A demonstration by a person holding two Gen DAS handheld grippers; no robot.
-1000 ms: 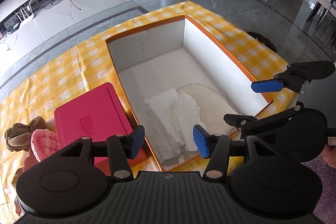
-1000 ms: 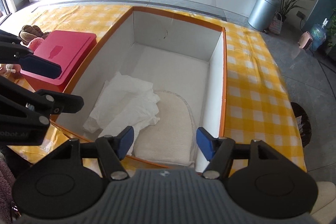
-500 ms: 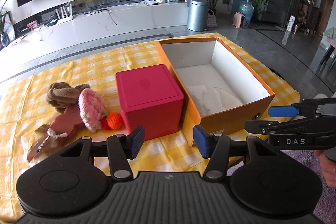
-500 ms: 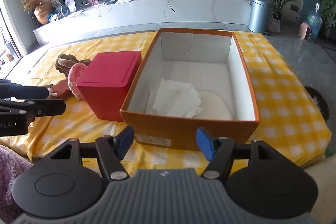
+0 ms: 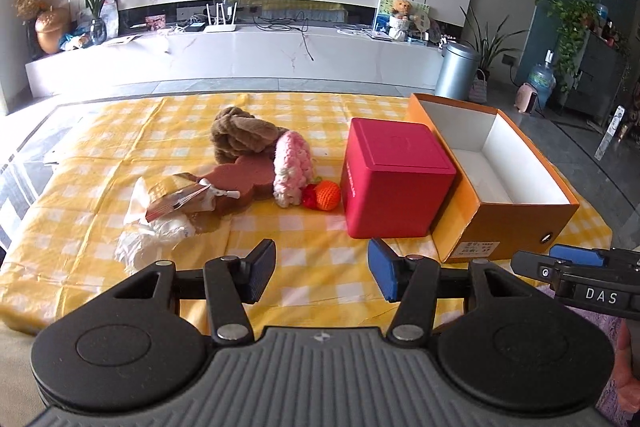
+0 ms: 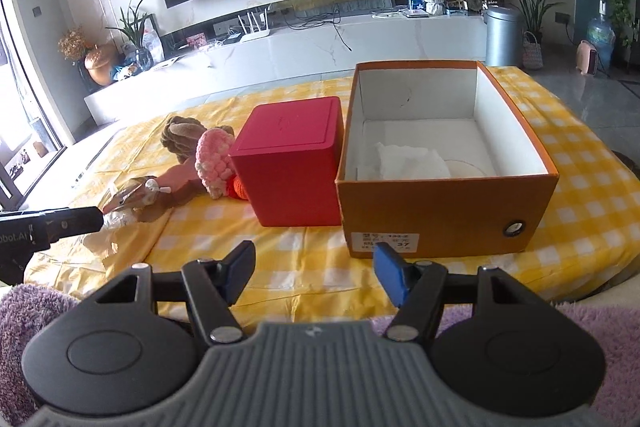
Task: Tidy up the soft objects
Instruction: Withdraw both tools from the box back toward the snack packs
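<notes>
Both claws are released and empty: my left gripper (image 5: 322, 275) hangs over the near edge of the yellow check cloth (image 5: 100, 155), and my right gripper (image 6: 314, 277) hangs near the front of the orange box (image 6: 444, 215), with nothing between either pair of pads.

The soft things to sort lie in a heap left of the red box (image 5: 394, 183). The brown plush (image 5: 240, 141) sits farthest back. The pink knit (image 5: 292, 167) leans just beside it, touching a small orange ball (image 5: 328, 195) at the red box's foot. In front lies a flat brown sponge-like piece (image 5: 244, 183) and, nearest me on the left, a crinkly packet (image 5: 176, 199) over white paper (image 5: 152, 239).

Inside the orange box I can see a white cloth (image 6: 408, 163) already lying on the floor of it.

I'd expect all of these to be light and squashy, so the pads will sink in before they bite. I would pinch the pink knit across its thick middle, and the plush on one of its fat rolls. The ball looks small and may roll away, so I'd close on it squarely. The packet looks slippery; I'd take it by an edge.
</notes>
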